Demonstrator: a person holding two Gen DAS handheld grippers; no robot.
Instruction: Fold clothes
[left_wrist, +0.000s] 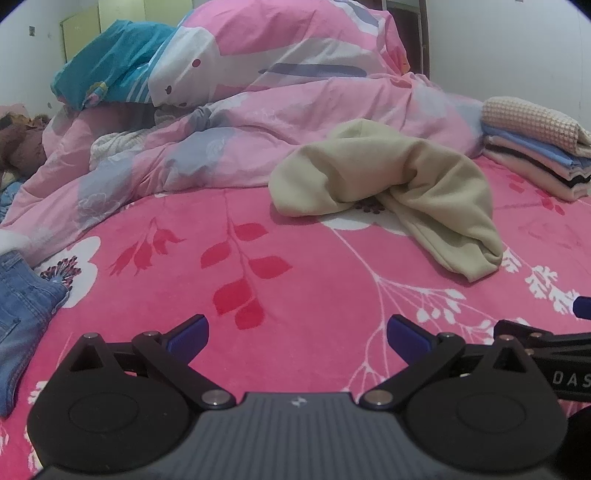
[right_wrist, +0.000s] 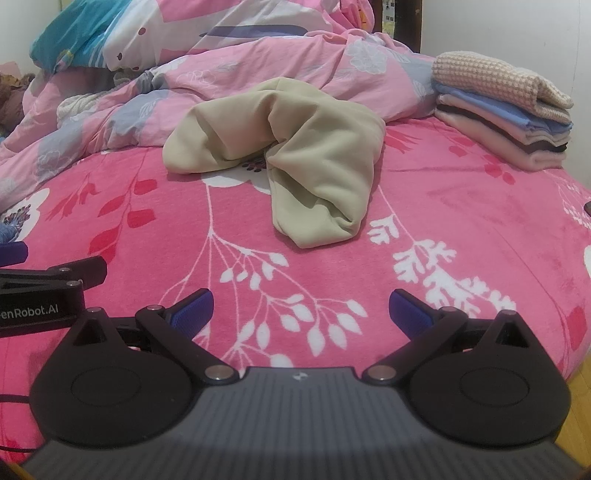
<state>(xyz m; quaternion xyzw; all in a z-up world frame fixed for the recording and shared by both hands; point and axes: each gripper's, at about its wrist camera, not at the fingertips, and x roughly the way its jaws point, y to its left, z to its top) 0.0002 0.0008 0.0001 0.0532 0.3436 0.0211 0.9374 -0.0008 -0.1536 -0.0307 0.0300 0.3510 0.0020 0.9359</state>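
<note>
Beige garment (left_wrist: 388, 184) lies crumpled in a humped inverted-U on the pink floral bedspread (left_wrist: 295, 277), at 12–1 o'clock from the left gripper (left_wrist: 297, 334) and 12 o'clock from the right gripper (right_wrist: 301, 308). Both grippers spread wide, holding nothing, low over the bedspread at the near edge. Folded stack (right_wrist: 506, 110) at 2 o'clock. My read: the beige piece wants flattening next, so pinch one fabric layer at two separated edge points, lift, pull taut, lay flat, then fold. Avoid grabbing the bunched hump. Count: one loose beige garment, one stack of roughly five to six folded pieces, one denim item (left_wrist: 22, 317) at 9 o'clock, two grippers.
</note>
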